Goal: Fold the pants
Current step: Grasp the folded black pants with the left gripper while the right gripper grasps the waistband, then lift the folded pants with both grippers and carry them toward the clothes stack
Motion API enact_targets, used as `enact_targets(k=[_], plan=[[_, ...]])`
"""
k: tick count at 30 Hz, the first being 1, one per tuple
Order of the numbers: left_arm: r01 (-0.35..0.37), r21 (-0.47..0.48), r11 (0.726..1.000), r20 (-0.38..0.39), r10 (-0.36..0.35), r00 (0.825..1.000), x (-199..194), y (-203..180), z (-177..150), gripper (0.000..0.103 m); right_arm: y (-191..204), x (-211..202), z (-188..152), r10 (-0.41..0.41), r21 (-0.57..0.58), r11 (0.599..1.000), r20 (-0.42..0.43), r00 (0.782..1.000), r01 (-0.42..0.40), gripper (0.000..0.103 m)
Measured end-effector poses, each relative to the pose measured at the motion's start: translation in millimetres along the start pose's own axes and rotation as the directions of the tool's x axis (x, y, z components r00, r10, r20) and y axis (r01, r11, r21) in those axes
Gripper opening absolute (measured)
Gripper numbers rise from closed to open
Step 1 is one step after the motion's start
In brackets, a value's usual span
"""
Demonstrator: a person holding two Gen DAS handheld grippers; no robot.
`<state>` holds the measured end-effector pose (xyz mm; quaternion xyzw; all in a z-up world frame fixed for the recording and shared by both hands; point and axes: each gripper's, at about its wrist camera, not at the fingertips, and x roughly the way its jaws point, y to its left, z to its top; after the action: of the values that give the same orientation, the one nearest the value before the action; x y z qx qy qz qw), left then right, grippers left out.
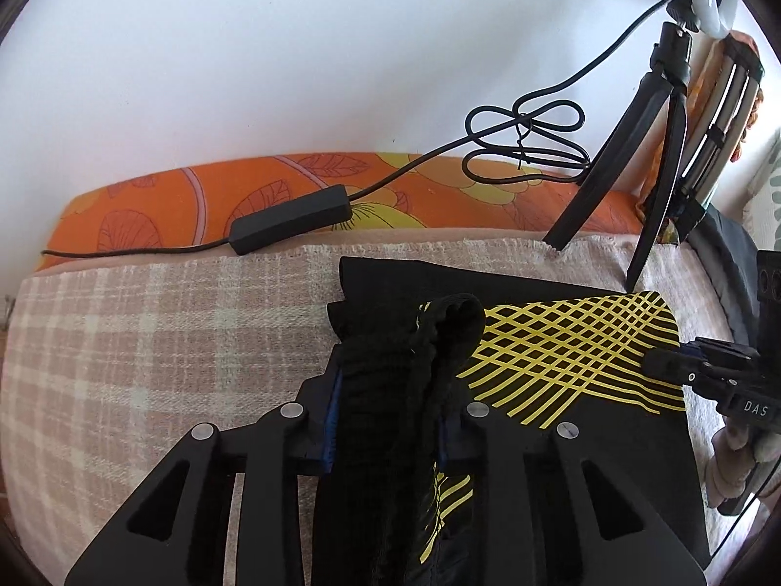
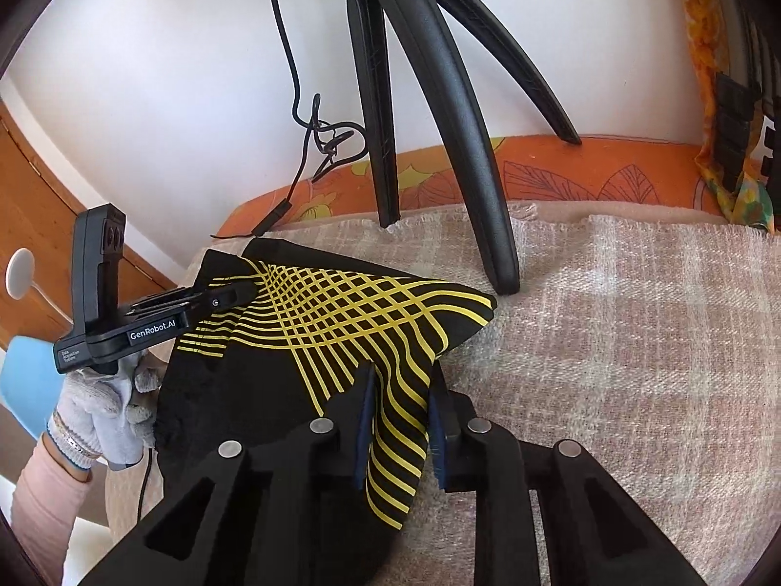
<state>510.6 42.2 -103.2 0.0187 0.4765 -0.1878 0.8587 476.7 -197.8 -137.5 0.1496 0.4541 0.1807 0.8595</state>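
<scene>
Black pants (image 1: 561, 356) with a yellow criss-cross print lie on the plaid blanket (image 1: 146, 342). My left gripper (image 1: 390, 390) is shut on a bunched black edge of the pants and holds it up a little. In the right wrist view the pants (image 2: 341, 312) spread leftward, and my right gripper (image 2: 400, 420) is shut on their printed near corner. The left gripper (image 2: 234, 295) shows there at the pants' far left edge. The right gripper (image 1: 659, 364) enters the left wrist view from the right, at the print's edge.
A black tripod (image 2: 439, 122) stands on the blanket (image 2: 634, 317) just behind the pants; its legs also show in the left wrist view (image 1: 629, 185). A cable with a black inline box (image 1: 290, 219) lies along the orange floral mattress edge (image 1: 161, 205). A white wall is behind.
</scene>
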Motion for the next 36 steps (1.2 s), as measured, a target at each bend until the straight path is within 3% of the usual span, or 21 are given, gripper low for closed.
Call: enact_targets(k=[5, 12, 14, 16, 18, 22, 24, 26, 30, 31, 32, 33, 35, 36], plan=[[-0.055, 0.049, 0.997, 0.058, 0.053, 0.997, -14, -19, -7, 0.025, 12, 1, 1, -0.037, -0.033, 0.999, 0.021, 0.999, 0.038, 0.006], [-0.034, 0.018, 0.999, 0.110, 0.032, 0.993, -40, -25, -14, 0.023, 34, -14, 4, -0.061, -0.098, 0.993, 0.059, 0.996, 0.066, 0.002], [-0.027, 0.023, 0.999, 0.100, 0.024, 0.995, -39, -26, -14, 0.023, 38, -14, 5, -0.067, -0.106, 0.992, 0.051, 0.996, 0.072, 0.003], [-0.021, 0.034, 0.999, 0.036, 0.019, 0.999, -27, -16, -7, 0.023, 36, -9, 5, -0.055, -0.083, 0.995, -0.004, 0.998, 0.054, 0.006], [-0.086, 0.067, 0.994, 0.029, 0.084, 0.996, -15, -16, -2, 0.027, 34, -2, 3, -0.071, -0.081, 0.994, -0.018, 0.997, 0.069, 0.008], [-0.089, 0.067, 0.994, -0.015, 0.090, 0.996, 0, -16, 12, 0.044, 25, 9, -1, -0.071, -0.063, 0.996, -0.044, 0.996, 0.069, 0.013], [-0.064, 0.036, 0.997, -0.056, 0.066, 0.996, 14, -16, 21, 0.061, 19, 13, -1, -0.061, -0.045, 0.997, -0.051, 0.997, 0.059, 0.014], [-0.007, 0.002, 1.000, -0.072, 0.007, 0.997, 20, -10, 28, 0.065, 16, 15, -2, -0.047, -0.049, 0.998, -0.051, 0.998, 0.044, 0.014], [0.030, 0.016, 0.999, -0.039, -0.029, 0.999, 29, -16, 37, 0.066, 13, 15, -2, -0.023, -0.074, 0.997, -0.043, 0.999, 0.019, 0.020], [0.029, 0.035, 0.999, -0.035, -0.028, 0.999, 30, -21, 38, 0.066, 13, 18, -2, -0.014, -0.077, 0.997, -0.039, 0.999, 0.011, 0.026], [0.026, 0.055, 0.998, -0.032, -0.024, 0.999, 31, -26, 40, 0.053, 13, 20, -1, -0.007, -0.081, 0.997, -0.034, 0.999, 0.004, 0.028], [0.044, 0.067, 0.997, -0.027, -0.042, 0.999, 31, -31, 41, 0.029, 16, 23, 0, -0.003, -0.088, 0.996, -0.030, 1.000, 0.000, 0.032], [0.046, 0.076, 0.996, -0.022, -0.045, 0.999, 28, -37, 40, 0.025, 21, 28, 1, -0.010, -0.098, 0.995, -0.021, 1.000, 0.008, 0.032], [0.033, 0.082, 0.996, -0.016, -0.032, 0.999, 23, -35, 38, 0.024, 22, 31, 3, -0.018, -0.099, 0.995, -0.015, 1.000, 0.016, 0.023]])
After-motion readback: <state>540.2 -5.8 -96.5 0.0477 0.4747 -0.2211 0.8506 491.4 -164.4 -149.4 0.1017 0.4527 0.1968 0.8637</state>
